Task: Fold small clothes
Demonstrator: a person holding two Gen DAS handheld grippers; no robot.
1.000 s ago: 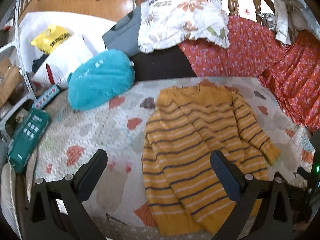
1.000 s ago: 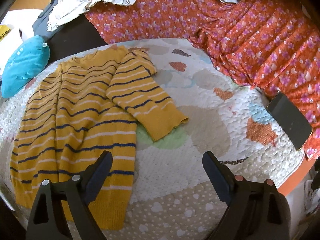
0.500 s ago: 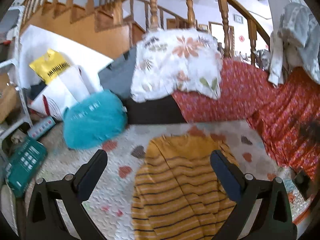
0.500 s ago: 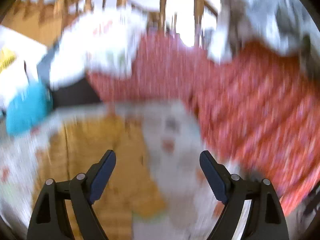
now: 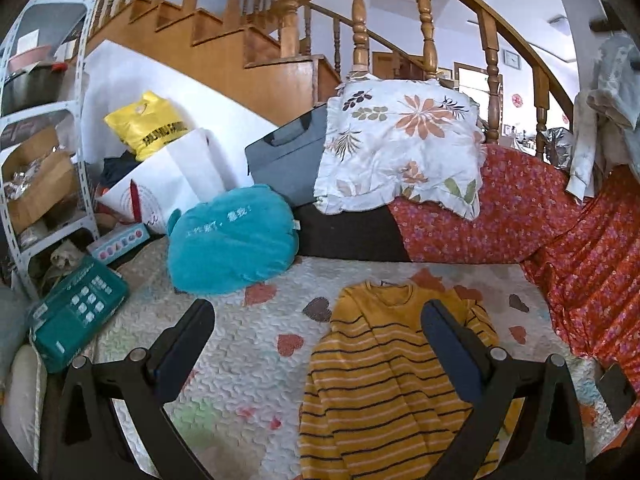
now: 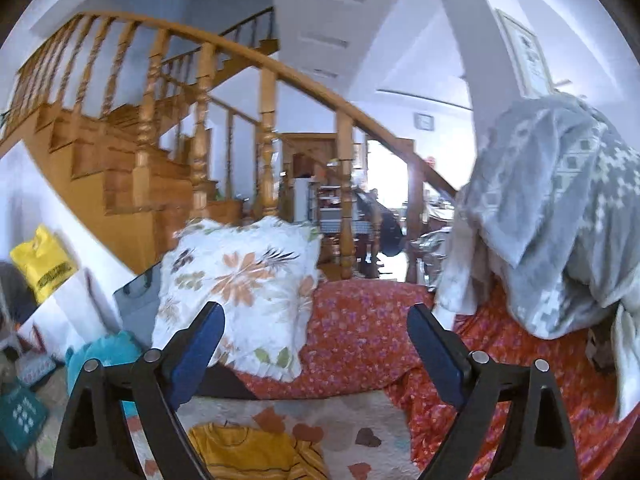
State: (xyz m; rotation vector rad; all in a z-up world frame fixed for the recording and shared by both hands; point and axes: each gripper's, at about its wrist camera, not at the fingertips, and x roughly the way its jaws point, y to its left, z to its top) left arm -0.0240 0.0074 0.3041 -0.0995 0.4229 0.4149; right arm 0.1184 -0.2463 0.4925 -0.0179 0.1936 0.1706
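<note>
Sweater: a yellow knit sweater (image 5: 384, 384) with thin dark and pale stripes lies flat, front up, on the quilted bedspread (image 5: 248, 364), its neckline on the far side from both tools.

Handling: judged soft, light and floppy; a knit like this should drape and stretch rather than hold a crease, and one layer may slide over the other. Likely best taken at an edge, a shoulder seam, cuff or hem corner, pinching only as many layers as the fold calls for.

Left gripper (image 5: 318, 318): jaws spread wide, holding nothing. The sweater's collar sits just beyond and between the fingertips, toward the right one; the body runs under the right finger and down to the frame's lower edge. No contact that I can see.

Right gripper (image 6: 316, 330): jaws also wide and empty, aimed up at the room. Only the sweater's collar and shoulders (image 6: 248, 454) show, low between the fingers, nearer the left one and well below the tips.

Sleeves: one lies along the far side of the left tool's right finger; its cuff is hidden.

Around: a teal cushion (image 5: 234, 240) beyond the left fingertip, a floral pillow (image 5: 404, 152) and red flowered cover (image 5: 532, 208) farther off.

Stage: folding looks not yet begun.
</note>
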